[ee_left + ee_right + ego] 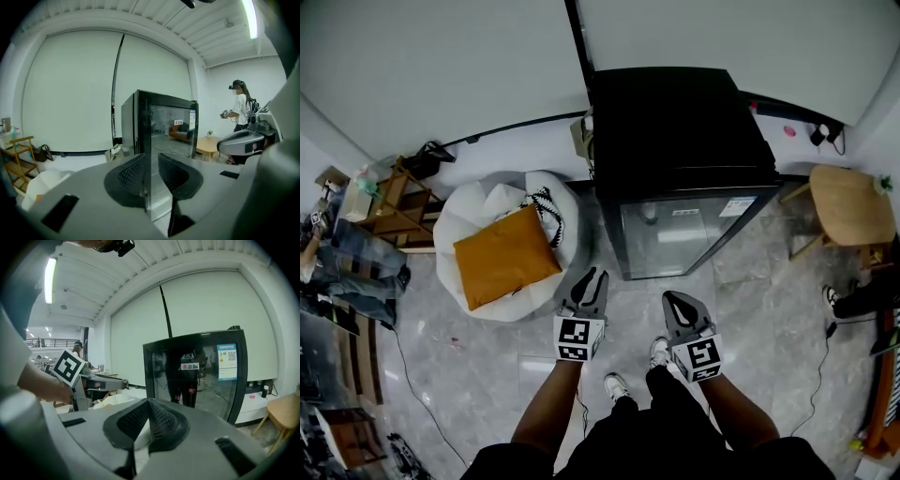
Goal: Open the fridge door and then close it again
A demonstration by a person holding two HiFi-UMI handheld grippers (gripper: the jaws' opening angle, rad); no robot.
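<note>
I see the black glass-fronted fridge (675,122) standing just ahead of both grippers, its door seemingly closed. My left gripper (591,276) has its jaws apart and empty; my right gripper (673,298) has its jaws together.

The fridge (675,122) has a matt black casing. Its door (689,230) is glossy glass in a black frame, mirroring the room, with paper-looking stickers (227,361) on the pane. The floor (750,281) in front of the fridge is polished pale stone-look tile with a wet shine. Left of the fridge, a beanbag (487,211) is soft white cloth, and the cushion (504,255) on it is matt orange fabric. Right of the fridge, a round table (851,202) is smooth light wood. Before the fridge, the left gripper (593,274) and right gripper (668,296) are matt grey plastic with black cross-hatched pads (131,176).
</note>
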